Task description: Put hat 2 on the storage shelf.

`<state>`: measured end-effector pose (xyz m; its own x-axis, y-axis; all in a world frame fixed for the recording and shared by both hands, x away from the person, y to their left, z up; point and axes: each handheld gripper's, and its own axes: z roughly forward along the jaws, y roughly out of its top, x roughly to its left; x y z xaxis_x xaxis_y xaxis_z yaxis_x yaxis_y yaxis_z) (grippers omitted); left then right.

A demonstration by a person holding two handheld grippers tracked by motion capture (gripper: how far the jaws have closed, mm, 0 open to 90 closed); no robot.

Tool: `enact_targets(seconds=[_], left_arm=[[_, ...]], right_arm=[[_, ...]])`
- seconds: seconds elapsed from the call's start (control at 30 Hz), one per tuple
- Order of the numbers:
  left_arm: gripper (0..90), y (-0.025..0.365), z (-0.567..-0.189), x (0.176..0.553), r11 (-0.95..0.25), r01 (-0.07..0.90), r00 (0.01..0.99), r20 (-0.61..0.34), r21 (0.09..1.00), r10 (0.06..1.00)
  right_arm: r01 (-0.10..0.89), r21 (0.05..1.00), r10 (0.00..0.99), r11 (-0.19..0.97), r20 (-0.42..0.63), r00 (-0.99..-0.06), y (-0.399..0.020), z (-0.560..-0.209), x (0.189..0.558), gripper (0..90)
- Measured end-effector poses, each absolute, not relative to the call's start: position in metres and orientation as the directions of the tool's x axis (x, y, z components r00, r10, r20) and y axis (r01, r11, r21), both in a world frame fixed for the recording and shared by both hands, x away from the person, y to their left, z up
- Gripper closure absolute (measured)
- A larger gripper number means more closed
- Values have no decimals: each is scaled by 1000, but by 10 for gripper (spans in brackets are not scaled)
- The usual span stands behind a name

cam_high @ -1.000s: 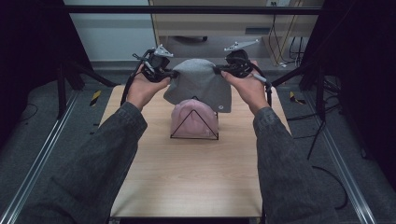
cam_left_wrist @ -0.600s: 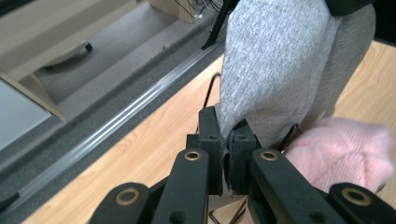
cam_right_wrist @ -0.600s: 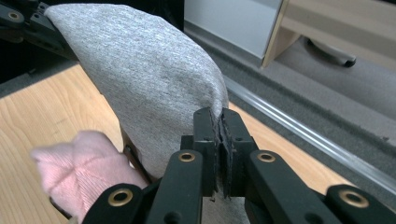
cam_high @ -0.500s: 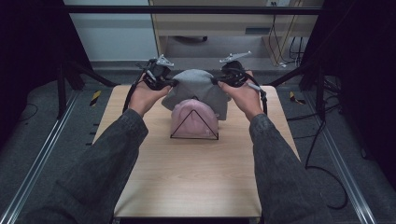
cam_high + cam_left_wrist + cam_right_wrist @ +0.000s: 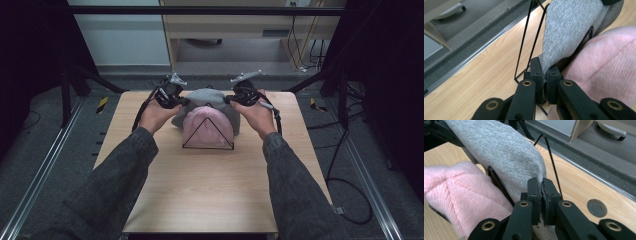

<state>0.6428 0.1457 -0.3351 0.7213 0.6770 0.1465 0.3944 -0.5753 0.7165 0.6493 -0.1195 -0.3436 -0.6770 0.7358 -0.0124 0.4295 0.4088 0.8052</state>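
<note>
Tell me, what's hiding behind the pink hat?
A grey hat hangs just behind the pink hat, pinched at each side by the left gripper and right gripper. Thin black wire stands show there too. The grey hat's lower part is covered.

You have two tools in play, the left tool [image 5: 181, 101] and the right tool [image 5: 227, 99], one in each of your two hands, and each bites an edge of the same cloth. Two knitted hats are on the surface [image 5: 210, 185]: one grey hat [image 5: 207, 95] and one pink hat [image 5: 207, 127]. There is one black wire stand [image 5: 208, 146], and the surface itself is a single wooden top.
</note>
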Motion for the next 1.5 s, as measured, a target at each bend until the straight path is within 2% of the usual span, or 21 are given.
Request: enact_targets(seconds=[0.4, 0.73, 0.77, 0.83, 1.0, 1.33, 1.5], left_arm=[[846, 149, -355, 638, -559, 438, 709, 112, 704, 697], [763, 154, -358, 633, -545, 452, 701, 96, 706, 707], [744, 154, -358, 631, -542, 451, 698, 99, 709, 709], [643, 154, -356, 627, -541, 444, 688, 115, 715, 717], [501, 158, -353, 619, -520, 432, 663, 131, 737, 737], [278, 169, -339, 600, -492, 402, 654, 134, 772, 745], [199, 179, -332, 585, -493, 384, 666, 135, 780, 733]], right_arm=[[455, 790, 746, 411, -5, -666, -112, -356, 647, 834], [456, 797, 758, 396, -4, -652, -112, -357, 643, 632], [453, 797, 758, 399, -9, -652, -113, -356, 642, 608], [449, 801, 761, 395, -11, -649, -114, -354, 640, 571], [446, 810, 770, 381, -11, -638, -116, -348, 635, 501], [435, 822, 787, 367, -26, -616, -114, -339, 619, 347], [420, 836, 803, 353, -40, -595, -119, -335, 602, 274]])
